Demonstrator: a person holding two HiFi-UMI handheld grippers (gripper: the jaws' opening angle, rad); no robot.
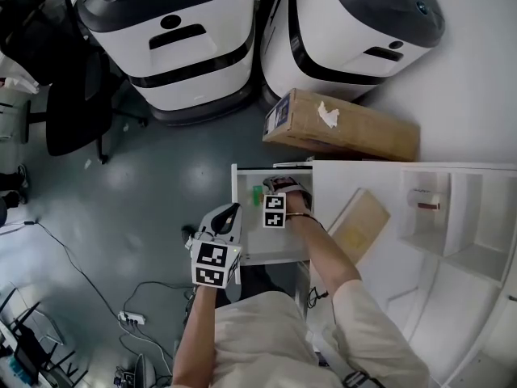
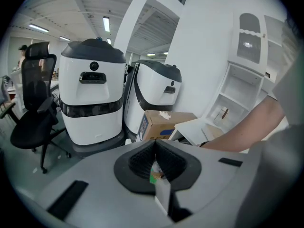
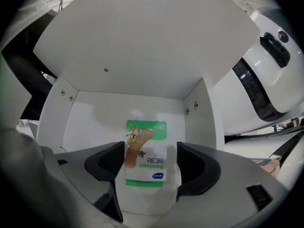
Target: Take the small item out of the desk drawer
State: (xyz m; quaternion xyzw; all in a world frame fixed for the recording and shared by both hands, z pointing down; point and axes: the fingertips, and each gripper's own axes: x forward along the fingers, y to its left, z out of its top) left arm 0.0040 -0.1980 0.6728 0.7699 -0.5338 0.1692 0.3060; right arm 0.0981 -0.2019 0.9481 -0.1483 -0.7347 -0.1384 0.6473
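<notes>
A white desk drawer (image 1: 245, 237) stands pulled out. On its floor lies a small white and green bandage packet (image 1: 257, 194). My right gripper (image 1: 275, 188) points straight down into the drawer. In the right gripper view the packet (image 3: 146, 151) lies flat on the drawer floor (image 3: 92, 120), between the wide-open jaws of the right gripper (image 3: 149, 164). Neither dark pad (image 3: 105, 163) presses on it. My left gripper (image 1: 231, 211) hovers over the drawer's outer end. The tips of the left gripper (image 2: 154, 144) meet, and they hold nothing.
A cardboard box (image 1: 339, 126) lies on the floor behind the drawer, in front of two white machines (image 1: 174, 31). A black office chair (image 1: 69, 79) is at the left. The white desk (image 1: 388, 176) bears a brown flat board (image 1: 359, 225). A power strip (image 1: 132, 319) lies on the floor.
</notes>
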